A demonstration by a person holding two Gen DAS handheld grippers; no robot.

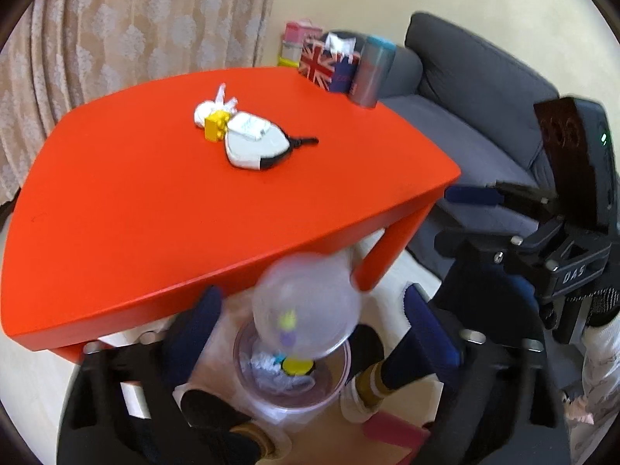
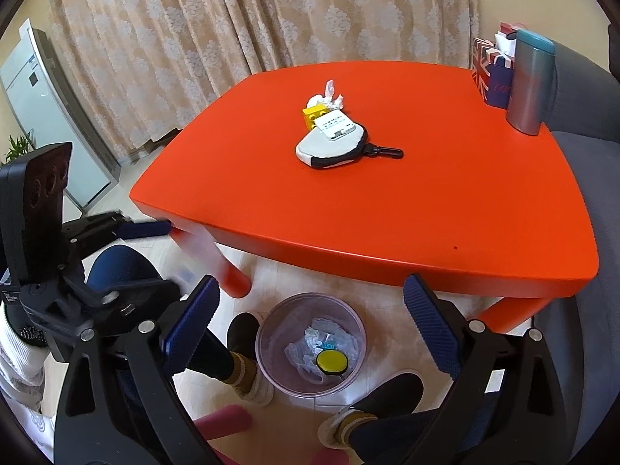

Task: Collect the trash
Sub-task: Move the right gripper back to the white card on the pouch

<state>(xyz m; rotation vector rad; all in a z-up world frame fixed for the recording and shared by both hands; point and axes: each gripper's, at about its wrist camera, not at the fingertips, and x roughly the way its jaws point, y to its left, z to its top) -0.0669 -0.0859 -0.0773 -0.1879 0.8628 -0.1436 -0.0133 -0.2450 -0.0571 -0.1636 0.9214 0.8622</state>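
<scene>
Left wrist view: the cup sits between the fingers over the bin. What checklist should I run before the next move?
1. Left claw open, pads off the clear plastic cup: ok.
2. Cup above the waste bin: ok, though blurred.
3. Cup settled inside the bin: cannot tell.
4. Right claw open and empty: ok.
5. Red table free of trash: not ok, a crumpled tissue lies there.
</scene>
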